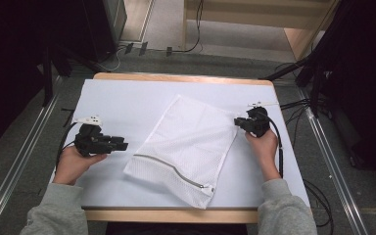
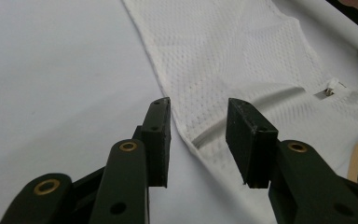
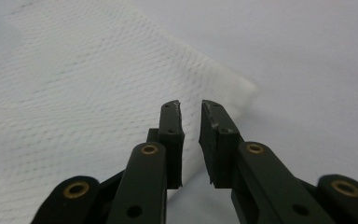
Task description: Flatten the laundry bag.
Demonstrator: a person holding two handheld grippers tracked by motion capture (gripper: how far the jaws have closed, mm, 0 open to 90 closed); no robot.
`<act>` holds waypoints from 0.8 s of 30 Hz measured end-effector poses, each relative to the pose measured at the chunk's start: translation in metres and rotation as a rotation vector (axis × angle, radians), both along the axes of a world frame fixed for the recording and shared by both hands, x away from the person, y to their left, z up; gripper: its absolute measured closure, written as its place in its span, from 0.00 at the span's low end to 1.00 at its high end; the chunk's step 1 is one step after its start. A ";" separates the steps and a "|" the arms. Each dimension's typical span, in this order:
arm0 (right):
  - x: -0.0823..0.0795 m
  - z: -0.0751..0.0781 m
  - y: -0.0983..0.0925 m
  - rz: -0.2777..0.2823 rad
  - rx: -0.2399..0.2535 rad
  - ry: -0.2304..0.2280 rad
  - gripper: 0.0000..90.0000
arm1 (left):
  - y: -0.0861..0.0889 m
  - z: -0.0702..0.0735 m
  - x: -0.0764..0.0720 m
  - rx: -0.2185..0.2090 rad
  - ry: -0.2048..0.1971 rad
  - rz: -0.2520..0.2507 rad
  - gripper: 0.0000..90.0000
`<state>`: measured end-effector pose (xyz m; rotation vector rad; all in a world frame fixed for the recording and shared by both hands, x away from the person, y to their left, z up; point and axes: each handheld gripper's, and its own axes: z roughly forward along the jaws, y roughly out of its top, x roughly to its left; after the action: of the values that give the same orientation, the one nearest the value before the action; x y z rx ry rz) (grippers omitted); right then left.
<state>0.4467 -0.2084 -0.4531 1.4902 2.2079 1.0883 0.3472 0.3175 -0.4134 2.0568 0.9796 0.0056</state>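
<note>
A white mesh laundry bag (image 1: 183, 142) lies flat and askew in the middle of the table, its zipper (image 1: 176, 169) running along the near edge to a pull (image 1: 210, 190) at the near right corner. My left gripper (image 1: 126, 145) rests on the table just left of the bag. In the left gripper view it (image 2: 198, 105) stands wide open, jaws either side of the bag's zipper-end corner (image 2: 200, 140). My right gripper (image 1: 236, 121) sits at the bag's right edge. In the right gripper view it (image 3: 189, 106) is open by a narrow gap over the mesh edge (image 3: 74, 93), holding nothing.
The table (image 1: 127, 98) has a white cover and a wooden rim. Cables (image 1: 293, 105) trail off its right side to the floor. Metal rails (image 1: 24, 156) run along both sides, and dark stands (image 1: 318, 73) rise at the back corners. Grey-sleeved forearms (image 1: 58, 210) come in from the near edge.
</note>
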 end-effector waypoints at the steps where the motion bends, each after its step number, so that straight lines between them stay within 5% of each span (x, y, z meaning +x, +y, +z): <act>1: -0.002 0.001 0.000 0.003 0.006 0.000 0.88 | 0.002 0.000 0.000 0.002 -0.001 0.014 0.68; 10: -0.030 0.007 0.007 0.050 0.030 -0.012 0.81 | -0.010 -0.009 0.015 0.032 0.031 0.043 0.68; 24: -0.090 0.002 0.034 0.164 0.021 0.016 0.71 | -0.052 -0.021 0.055 0.078 0.047 0.003 0.67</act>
<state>0.3571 -0.1745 -0.4515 1.3494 2.3718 1.1554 0.4021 0.2659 -0.4342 2.1353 1.0254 -0.0026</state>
